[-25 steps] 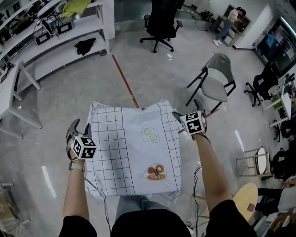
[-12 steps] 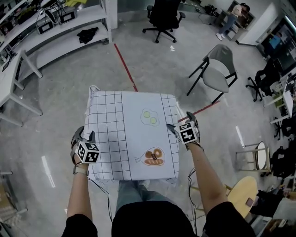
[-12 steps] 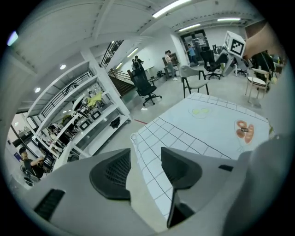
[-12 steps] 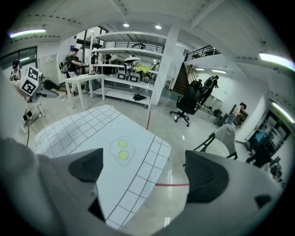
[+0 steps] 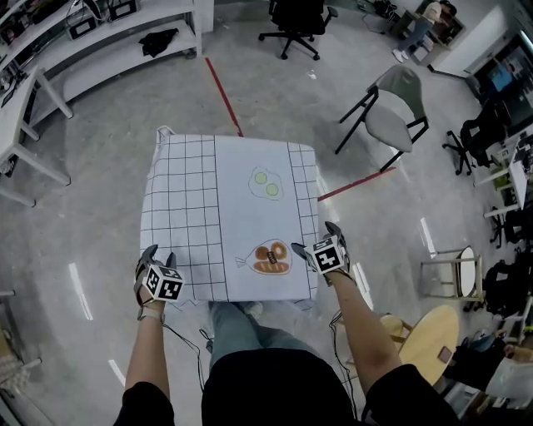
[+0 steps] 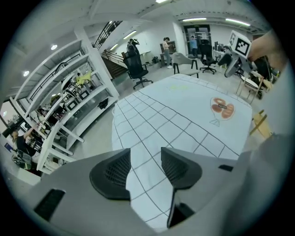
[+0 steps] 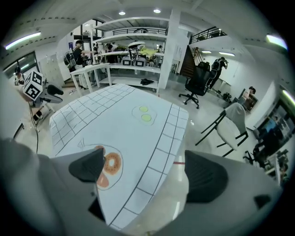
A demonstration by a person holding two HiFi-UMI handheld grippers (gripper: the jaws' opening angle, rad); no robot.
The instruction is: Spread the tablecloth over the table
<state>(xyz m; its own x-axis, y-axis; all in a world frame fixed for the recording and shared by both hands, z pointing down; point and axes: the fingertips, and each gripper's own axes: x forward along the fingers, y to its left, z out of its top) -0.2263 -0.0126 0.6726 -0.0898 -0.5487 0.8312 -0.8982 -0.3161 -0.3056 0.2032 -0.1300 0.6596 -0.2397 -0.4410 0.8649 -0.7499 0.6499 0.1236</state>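
Tablecloth (image 5: 225, 216), one checked sheet, lay flat over the single table, two grippers at its near corners. Left gripper (image 5: 158, 256) stood slightly open astride one corner; right gripper (image 5: 316, 239) gaped wide, gripping nothing.

- The tablecloth (image 5: 225, 216) lies flat with nothing standing on it, so passage over it is free.
- Bare floor (image 5: 100, 250) rings it at 9, 12 and 3 o'clock.
- At 2 o'clock a grey chair (image 5: 393, 112) stands well apart, with open floor between.
- White shelving (image 5: 100, 50) closes off 10 to 11 o'clock, well apart.
- A black office chair (image 5: 293, 17) stands far off at 12 to 1 o'clock.
- At 6 o'clock the person's legs (image 5: 250, 333) stand just beside the near edge.
- At 4 o'clock a round wooden stool (image 5: 420, 358) stands near the right arm.
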